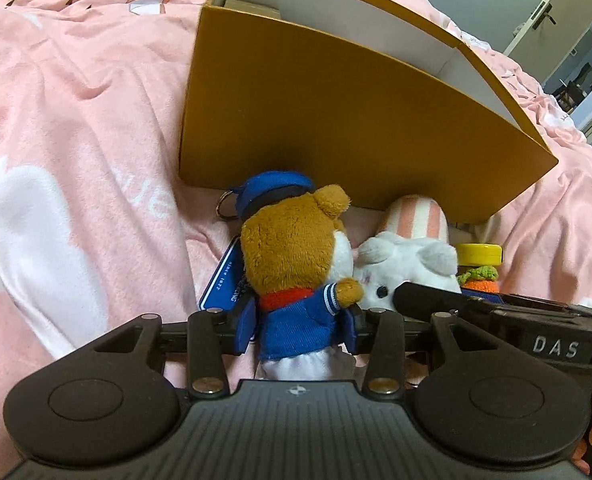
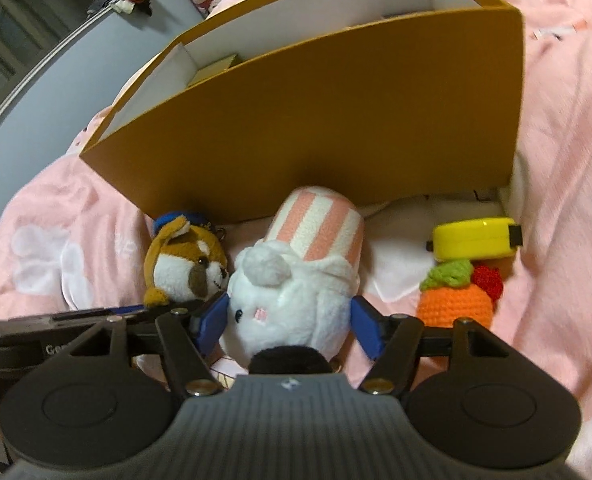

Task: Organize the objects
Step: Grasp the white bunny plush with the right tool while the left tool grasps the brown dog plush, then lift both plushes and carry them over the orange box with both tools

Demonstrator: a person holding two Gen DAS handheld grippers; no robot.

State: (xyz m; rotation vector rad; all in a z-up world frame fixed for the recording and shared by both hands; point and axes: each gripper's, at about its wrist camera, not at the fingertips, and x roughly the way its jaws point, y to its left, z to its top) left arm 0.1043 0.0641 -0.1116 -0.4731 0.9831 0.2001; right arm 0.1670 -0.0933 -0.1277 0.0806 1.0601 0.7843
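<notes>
A brown bear plush (image 1: 291,256) in a blue cap and sailor jacket stands between the blue pads of my left gripper (image 1: 299,328), which is shut on its body. My right gripper (image 2: 289,328) is shut on a white bunny plush (image 2: 283,304); its pink-and-white striped end (image 2: 320,228) points at the box. The two plushes touch, the bear (image 2: 187,264) left of the bunny (image 1: 396,264). Just behind them stands an open mustard cardboard box (image 1: 336,120) with a white inside (image 2: 316,120). Something tan lies in it, mostly hidden.
Everything rests on a pink bedspread (image 1: 75,120). Right of the bunny sit a yellow round case (image 2: 474,238) and a crocheted orange carrot (image 2: 454,304). A blue card (image 1: 223,280) lies under the bear. A door (image 1: 556,12) is far right.
</notes>
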